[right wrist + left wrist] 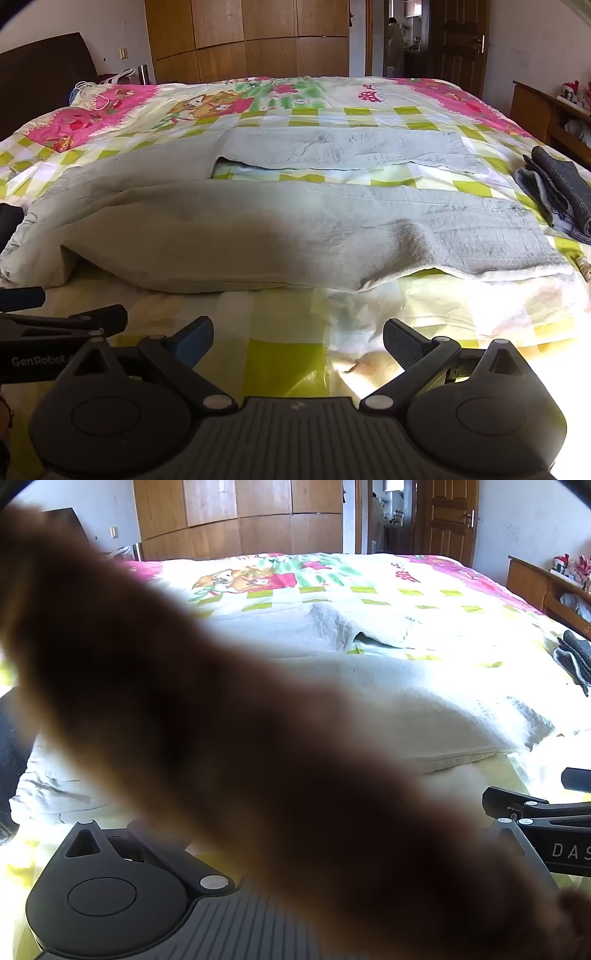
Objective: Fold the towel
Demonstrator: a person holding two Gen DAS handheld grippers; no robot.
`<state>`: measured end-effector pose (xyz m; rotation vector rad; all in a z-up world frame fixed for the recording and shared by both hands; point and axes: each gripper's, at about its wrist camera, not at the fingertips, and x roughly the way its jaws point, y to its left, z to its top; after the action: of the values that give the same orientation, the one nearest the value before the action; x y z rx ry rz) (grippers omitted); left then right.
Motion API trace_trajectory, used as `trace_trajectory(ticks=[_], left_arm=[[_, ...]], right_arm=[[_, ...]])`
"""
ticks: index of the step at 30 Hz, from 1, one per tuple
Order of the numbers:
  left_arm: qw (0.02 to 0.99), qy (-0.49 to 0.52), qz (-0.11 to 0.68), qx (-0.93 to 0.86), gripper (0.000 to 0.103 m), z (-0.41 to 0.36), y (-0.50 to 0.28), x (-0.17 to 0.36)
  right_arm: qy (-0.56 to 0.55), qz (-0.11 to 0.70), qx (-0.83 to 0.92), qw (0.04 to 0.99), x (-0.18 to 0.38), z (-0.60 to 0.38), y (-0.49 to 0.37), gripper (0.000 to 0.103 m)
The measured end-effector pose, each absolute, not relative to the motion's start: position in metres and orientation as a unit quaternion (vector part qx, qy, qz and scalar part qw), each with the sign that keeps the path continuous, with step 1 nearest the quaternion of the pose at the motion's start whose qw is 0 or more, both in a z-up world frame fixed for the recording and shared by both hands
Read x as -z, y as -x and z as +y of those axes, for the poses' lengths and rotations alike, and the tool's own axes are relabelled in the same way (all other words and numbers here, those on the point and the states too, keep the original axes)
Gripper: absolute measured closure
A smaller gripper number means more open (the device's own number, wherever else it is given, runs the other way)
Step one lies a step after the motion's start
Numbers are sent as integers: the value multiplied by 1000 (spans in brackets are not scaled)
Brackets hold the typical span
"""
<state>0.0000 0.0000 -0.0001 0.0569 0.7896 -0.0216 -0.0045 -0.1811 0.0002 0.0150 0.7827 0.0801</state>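
A large pale grey towel (295, 229) lies spread across the bed, its near edge doubled over in a thick fold and a gap of bedspread showing behind. It is also in the left wrist view as the towel (424, 709). My right gripper (299, 336) is open above the bedspread just short of the towel's near edge, with nothing between its fingers. The left gripper (70, 306) shows at the left edge, beside the right one. In the left wrist view a blurred arm (258, 757) crosses the frame and hides the left fingers.
The bed carries a checked yellow and pink cartoon bedspread (280, 369). A folded dark grey cloth (561, 199) lies at the bed's right side. A dark headboard (40, 66) is at the left, a wooden shelf (535, 107) at the right, a wardrobe (247, 40) behind.
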Motion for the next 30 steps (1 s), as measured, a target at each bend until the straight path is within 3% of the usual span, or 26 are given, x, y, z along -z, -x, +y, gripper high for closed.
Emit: trace_trajectory(ticks=[30], left_arm=[[924,-33,381,1,0,-2,2,0]], right_arm=[[-6,382,-40,923,1,-177,5,0]])
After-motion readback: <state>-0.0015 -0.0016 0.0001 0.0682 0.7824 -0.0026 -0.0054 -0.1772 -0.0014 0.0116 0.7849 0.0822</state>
